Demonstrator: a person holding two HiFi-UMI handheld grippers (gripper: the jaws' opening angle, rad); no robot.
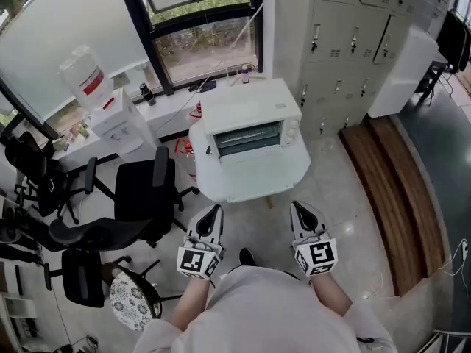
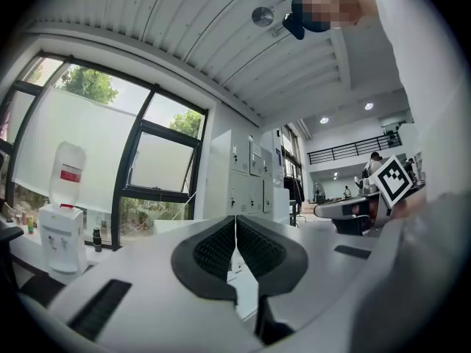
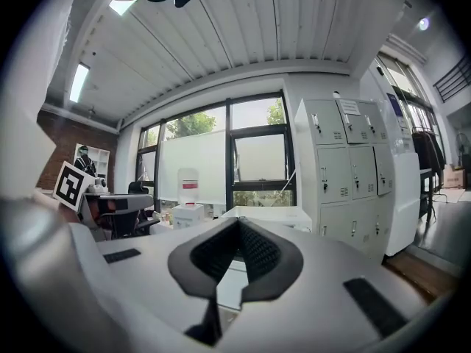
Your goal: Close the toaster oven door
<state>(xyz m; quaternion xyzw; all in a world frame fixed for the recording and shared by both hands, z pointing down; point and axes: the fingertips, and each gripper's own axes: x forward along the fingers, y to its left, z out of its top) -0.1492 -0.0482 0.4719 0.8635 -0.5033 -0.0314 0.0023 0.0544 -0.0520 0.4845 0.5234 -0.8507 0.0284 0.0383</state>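
Head view puts the toaster oven [image 1: 250,116] on a white table [image 1: 221,186] by the window, straight ahead of the person and well apart from both grippers. Its dark front [image 1: 249,139] faces them, with a rack showing inside. The door seems to be dropped forward, though its white panel merges with the table top and I cannot separate the two. The left gripper [image 1: 212,213] and the right gripper [image 1: 300,210] hang low near the person's body, each with its jaws pressed together and nothing between them, as both gripper views confirm. My judgement is that the reach has not begun. The main risks are a closed tip skating off a smooth door edge, a hard shove sliding the light oven back across the table, and a door let go early falling open again. A black office chair [image 1: 143,193] beside the table could also catch the left arm on the way in. By count there is one oven, one table, two grippers, one water dispenser [image 1: 110,120], at least three black chairs, and one bank of grey lockers [image 1: 346,43].
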